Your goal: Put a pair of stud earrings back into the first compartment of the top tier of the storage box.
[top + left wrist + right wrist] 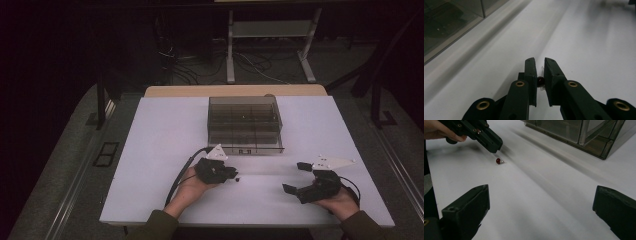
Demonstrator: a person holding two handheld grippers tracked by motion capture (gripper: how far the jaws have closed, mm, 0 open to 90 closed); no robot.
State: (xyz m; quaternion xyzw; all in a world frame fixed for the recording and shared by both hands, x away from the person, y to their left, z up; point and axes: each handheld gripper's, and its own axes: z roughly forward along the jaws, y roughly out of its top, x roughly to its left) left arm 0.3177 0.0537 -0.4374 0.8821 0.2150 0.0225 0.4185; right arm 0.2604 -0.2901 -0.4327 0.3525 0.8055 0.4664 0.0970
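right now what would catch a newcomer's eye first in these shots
A tiny dark red bead lies on the white table, just past the tips of the nearly closed left hand-held gripper. Behind stands a clear compartment box, and the right hand-held gripper gapes wide open.
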